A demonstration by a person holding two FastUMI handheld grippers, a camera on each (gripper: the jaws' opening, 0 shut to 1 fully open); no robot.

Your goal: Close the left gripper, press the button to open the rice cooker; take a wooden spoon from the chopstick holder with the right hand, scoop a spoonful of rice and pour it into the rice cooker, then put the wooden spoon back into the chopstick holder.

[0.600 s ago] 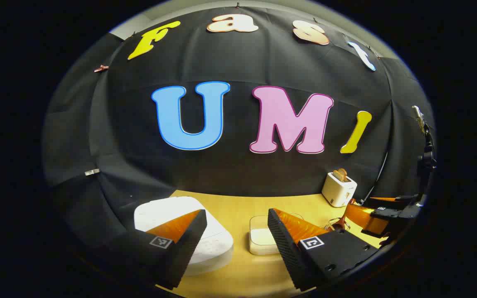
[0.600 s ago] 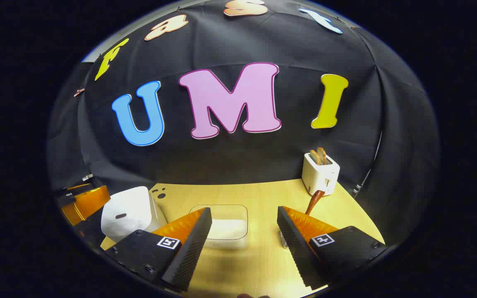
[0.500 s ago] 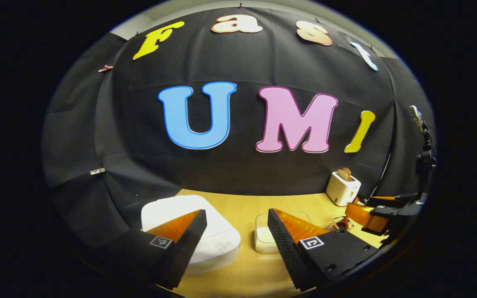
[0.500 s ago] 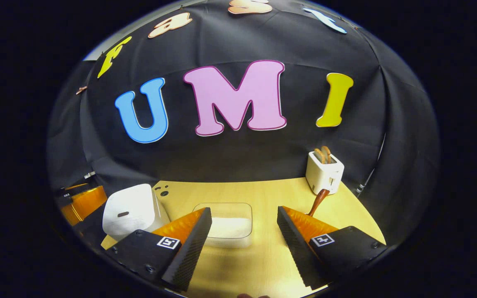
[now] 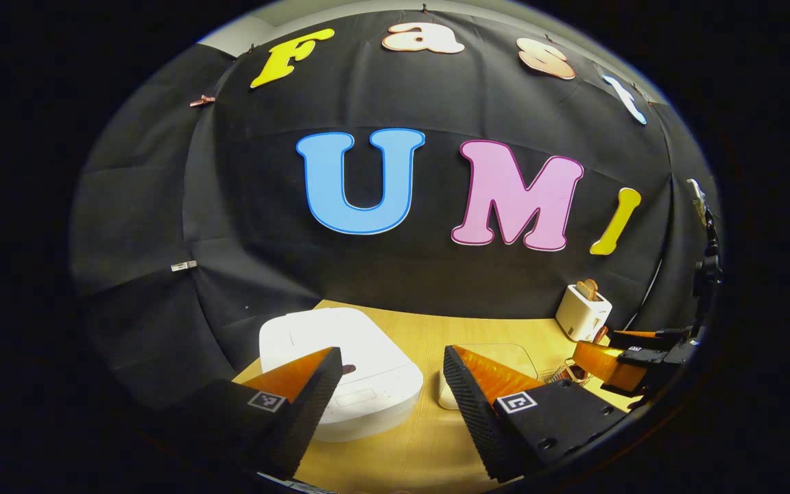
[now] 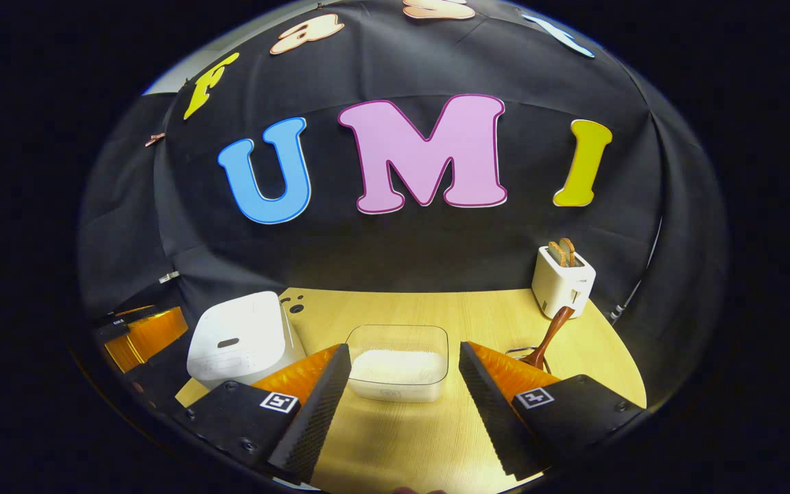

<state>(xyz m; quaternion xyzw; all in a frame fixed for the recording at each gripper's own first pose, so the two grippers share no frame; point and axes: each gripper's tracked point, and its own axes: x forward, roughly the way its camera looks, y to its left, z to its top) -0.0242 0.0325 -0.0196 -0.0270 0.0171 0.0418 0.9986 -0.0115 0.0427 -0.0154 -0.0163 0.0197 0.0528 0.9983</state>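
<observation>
Rice cooker: white, lid down, at the left edge of the table; in the right gripper view it stands left of the rice box, apart from it.
Button: a small dark oval on the cooker front.
Left gripper: above the near part of the table, jaws spread wide, nothing between them; its left finger lies in front of the cooker lid in the picture, contact I cannot tell.
Right gripper: jaws spread wide, holding nothing, pointed at the rice box.
Rice box: clear, with white rice inside, in the middle of the table.
Spoon: wooden handle tilted, rising from a wire holder near the right edge, just in front of the toaster.
Toaster: white, at the far right corner, with slices standing in its slots.
</observation>
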